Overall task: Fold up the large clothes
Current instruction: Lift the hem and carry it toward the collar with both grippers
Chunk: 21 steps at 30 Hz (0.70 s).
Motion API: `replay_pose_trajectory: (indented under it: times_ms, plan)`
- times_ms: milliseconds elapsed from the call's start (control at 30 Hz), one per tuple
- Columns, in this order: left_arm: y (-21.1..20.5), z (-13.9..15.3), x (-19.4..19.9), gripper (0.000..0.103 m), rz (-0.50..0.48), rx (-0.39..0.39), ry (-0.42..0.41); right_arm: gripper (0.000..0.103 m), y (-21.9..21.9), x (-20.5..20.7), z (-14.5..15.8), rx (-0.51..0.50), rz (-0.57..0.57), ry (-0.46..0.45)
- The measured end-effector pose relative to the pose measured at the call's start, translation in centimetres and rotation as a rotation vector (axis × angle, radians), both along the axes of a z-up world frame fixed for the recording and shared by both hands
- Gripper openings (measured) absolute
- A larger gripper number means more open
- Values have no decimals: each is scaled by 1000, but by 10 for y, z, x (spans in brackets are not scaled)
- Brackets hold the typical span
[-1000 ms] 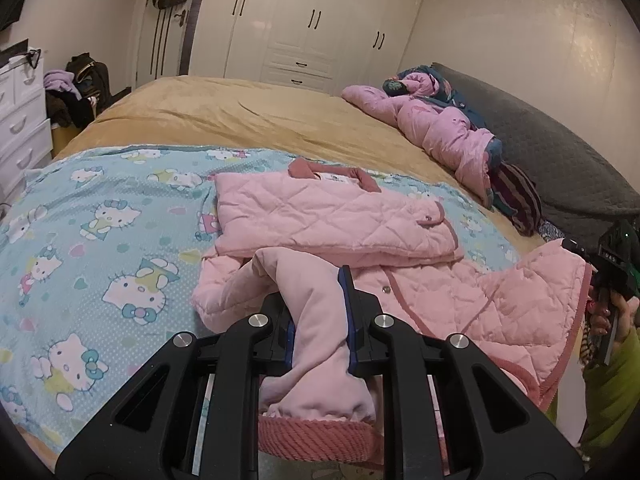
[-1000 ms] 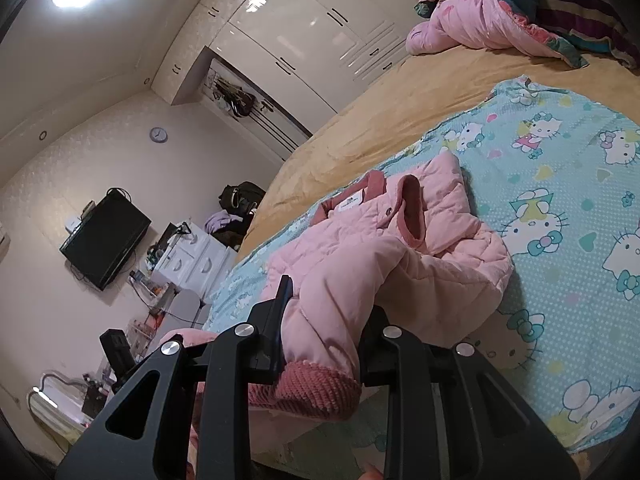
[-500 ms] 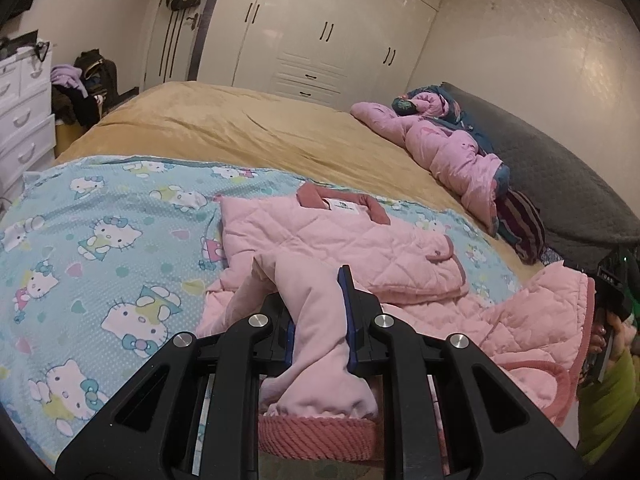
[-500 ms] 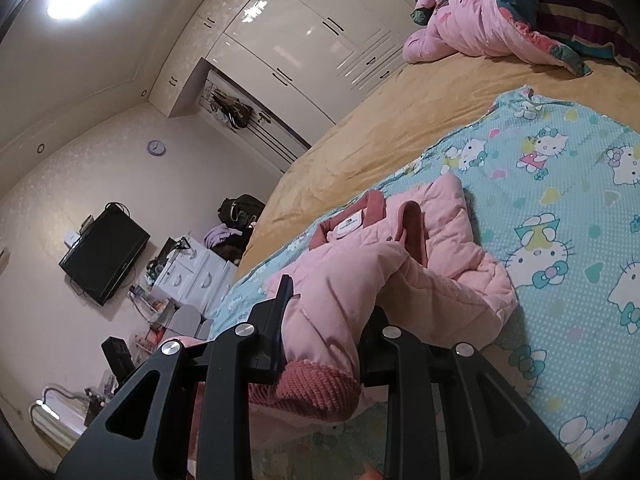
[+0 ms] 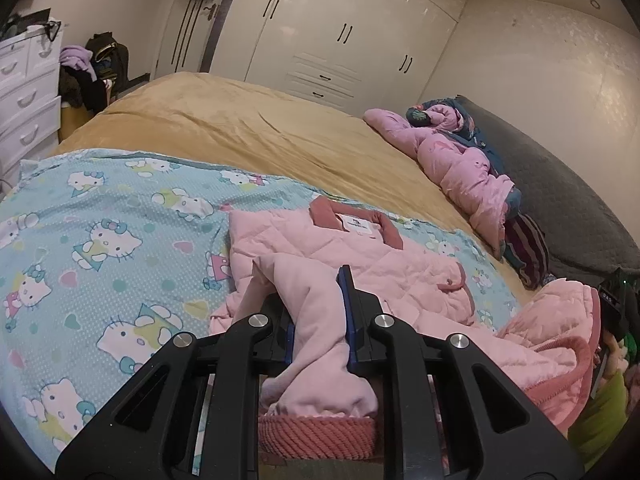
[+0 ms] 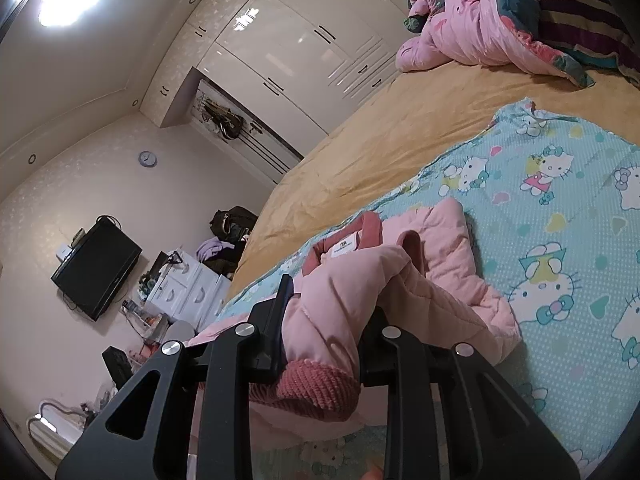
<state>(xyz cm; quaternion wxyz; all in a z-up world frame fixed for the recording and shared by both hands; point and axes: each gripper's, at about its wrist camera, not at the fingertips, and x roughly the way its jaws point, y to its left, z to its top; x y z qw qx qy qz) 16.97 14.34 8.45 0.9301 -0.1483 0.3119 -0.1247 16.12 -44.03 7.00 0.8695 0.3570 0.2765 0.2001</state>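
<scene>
A pink quilted jacket (image 5: 352, 256) with a dark pink collar lies on the Hello Kitty blanket (image 5: 100, 240) on the bed. Its sleeves are folded across the body. My left gripper (image 5: 318, 308) is shut on the jacket's lower hem, whose dark pink ribbed band (image 5: 316, 432) hangs at the fingers' base. My right gripper (image 6: 326, 320) is shut on the hem's other end, with the ribbed band (image 6: 316, 384) bunched between the fingers. Both hold the hem raised above the blanket (image 6: 560, 220). The jacket (image 6: 432, 264) also shows in the right wrist view. The right gripper (image 5: 616, 308) shows at the left wrist view's right edge.
A tan bedspread (image 5: 240, 128) covers the far bed. A pile of pink and dark bedding (image 5: 460, 160) lies by the grey headboard (image 5: 560, 192). White wardrobes (image 5: 340, 40) stand behind. A white dresser (image 5: 28, 92) stands at the left. A wall TV (image 6: 96, 268) hangs opposite.
Both grippers have lifted the jacket's hem and carried it forward toward the collar. The cameras now tilt higher into the room.
</scene>
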Motion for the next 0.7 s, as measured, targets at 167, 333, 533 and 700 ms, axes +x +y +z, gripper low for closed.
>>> replay_pose_trajectory:
  times_ms: [167, 333, 533, 700]
  plan:
    - [7, -1, 12, 10, 16, -27, 12, 24, -1, 13, 5, -2, -12, 2]
    - [9, 1, 24, 11, 39, -32, 22, 24, -5, 30, 9, 1, -25, -1]
    - [12, 5, 43, 11, 50, -34, 37, 24, -10, 52, 11, 14, -42, 11]
    - [17, 7, 59, 11, 64, -44, 59, 24, -12, 70, 15, 19, -38, 10]
